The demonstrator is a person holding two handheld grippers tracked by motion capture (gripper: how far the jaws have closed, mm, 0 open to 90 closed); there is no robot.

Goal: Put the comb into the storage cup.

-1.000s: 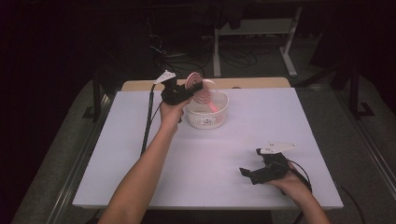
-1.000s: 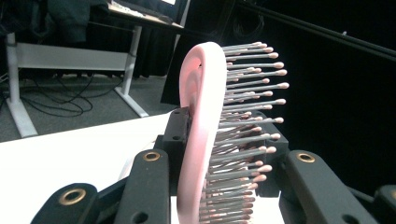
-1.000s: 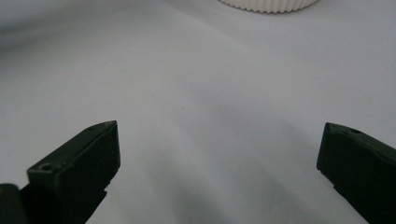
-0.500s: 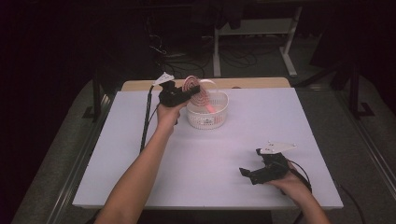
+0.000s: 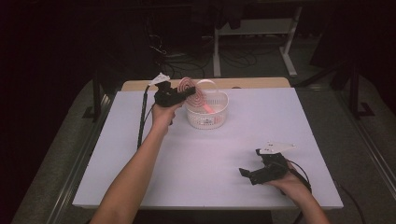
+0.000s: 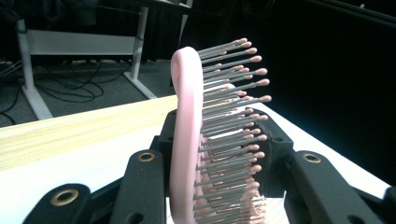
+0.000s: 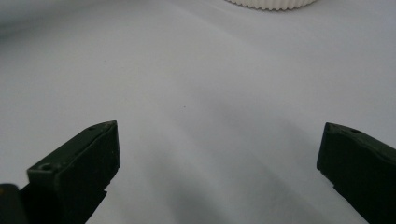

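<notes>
A pink hairbrush (image 5: 188, 87) with grey, pink-tipped bristles is clamped in my left gripper (image 5: 173, 96) at the left rim of a white ribbed basket (image 5: 205, 122) at the back of the table. Its handle slants down into the basket. In the left gripper view the brush head (image 6: 187, 116) stands upright between the jaws, back against one pad and bristles toward the other, with my left gripper (image 6: 215, 154) shut on it. At the front right, my right gripper (image 5: 246, 173) rests low on the table. In the right gripper view my right gripper (image 7: 219, 140) is open over bare table.
The white table (image 5: 196, 163) has a wooden strip (image 5: 252, 83) along its far edge. A black cable (image 5: 141, 121) trails down the left side. Desk legs and floor cables lie beyond the table. The basket's rim (image 7: 271, 3) shows ahead of the right gripper.
The left hand with the brush has shifted only slightly by the basket. The right gripper has stayed where it was.
</notes>
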